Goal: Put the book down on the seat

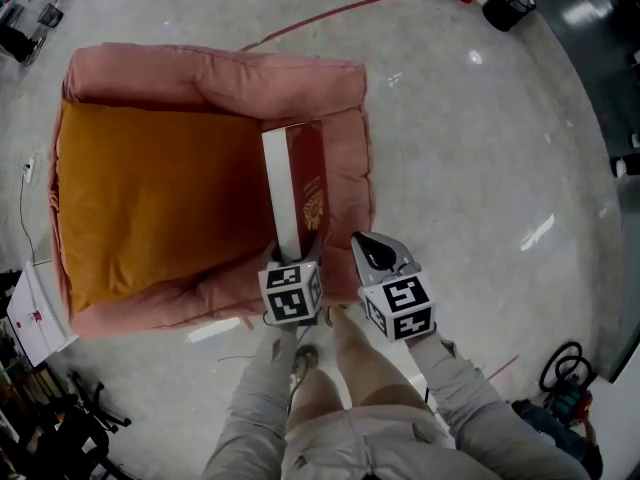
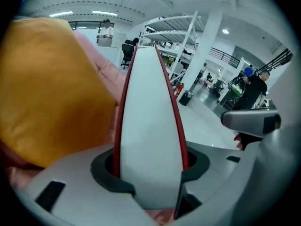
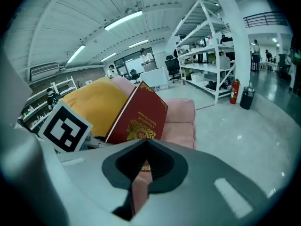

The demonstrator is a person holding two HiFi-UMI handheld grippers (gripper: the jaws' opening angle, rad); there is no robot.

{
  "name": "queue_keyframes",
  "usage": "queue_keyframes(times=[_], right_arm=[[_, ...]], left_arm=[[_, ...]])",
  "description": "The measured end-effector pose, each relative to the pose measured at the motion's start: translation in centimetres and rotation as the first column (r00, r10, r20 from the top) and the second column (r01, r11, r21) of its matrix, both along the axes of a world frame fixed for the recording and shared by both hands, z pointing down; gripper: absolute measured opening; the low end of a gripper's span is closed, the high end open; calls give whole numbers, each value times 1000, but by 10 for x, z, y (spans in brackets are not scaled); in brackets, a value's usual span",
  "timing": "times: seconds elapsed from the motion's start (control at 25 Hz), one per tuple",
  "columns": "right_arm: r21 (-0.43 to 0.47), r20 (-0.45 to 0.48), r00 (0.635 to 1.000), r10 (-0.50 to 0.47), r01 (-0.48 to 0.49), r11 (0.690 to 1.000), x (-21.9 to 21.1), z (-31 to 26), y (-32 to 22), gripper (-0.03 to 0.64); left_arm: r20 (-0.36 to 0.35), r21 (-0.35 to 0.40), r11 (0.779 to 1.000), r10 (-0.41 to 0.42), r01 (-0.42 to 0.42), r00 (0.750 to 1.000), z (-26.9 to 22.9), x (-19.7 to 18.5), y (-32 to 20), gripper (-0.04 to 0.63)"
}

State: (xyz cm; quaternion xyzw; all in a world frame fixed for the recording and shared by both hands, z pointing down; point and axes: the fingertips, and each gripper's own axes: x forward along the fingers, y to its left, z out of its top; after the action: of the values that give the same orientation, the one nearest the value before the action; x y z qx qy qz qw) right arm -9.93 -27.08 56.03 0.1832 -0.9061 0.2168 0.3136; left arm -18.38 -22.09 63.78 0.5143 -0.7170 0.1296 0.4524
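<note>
Left gripper view shows the left gripper (image 2: 150,175) closed on the book (image 2: 150,121): the two dark pads (image 2: 101,173) press on the red covers from both sides, and the white page edge stands between them and faces the camera. The jaws stand wide because the book is thick. The book rises away from the gripper, held by its near end.

In the right gripper view the right gripper (image 3: 140,175) has its jaws together with only a thin slit between them, and nothing is held there. Beyond it the red cover of the book (image 3: 140,113) with a gold emblem is visible, leaning toward the orange cushion (image 3: 94,105).

From the head view, the left gripper (image 1: 296,255) holds the book (image 1: 300,183) on its edge, pages to the left and red cover to the right, over the right side of the pink armchair (image 1: 215,80), between the orange seat cushion (image 1: 150,198) and the right armrest. I cannot tell if the book touches the seat. The right gripper (image 1: 378,253) is just beside the left one, over the armrest edge, apart from the book. Below both are the person's legs (image 1: 345,368), and around the chair is a grey shiny floor (image 1: 470,148).
</note>
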Motion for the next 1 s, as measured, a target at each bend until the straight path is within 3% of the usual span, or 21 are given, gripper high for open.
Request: queue_keyframes(times=[0.36, 1.0], right_arm=[[-54, -28, 1000, 14, -16, 998, 3, 36, -8, 0], [-81, -44, 998, 46, -50, 995, 9, 63, -15, 0]], left_arm=[[-46, -75, 997, 14, -18, 999, 59, -1, -31, 239], [-102, -197, 978, 41, -61, 994, 117, 5, -43, 241]])
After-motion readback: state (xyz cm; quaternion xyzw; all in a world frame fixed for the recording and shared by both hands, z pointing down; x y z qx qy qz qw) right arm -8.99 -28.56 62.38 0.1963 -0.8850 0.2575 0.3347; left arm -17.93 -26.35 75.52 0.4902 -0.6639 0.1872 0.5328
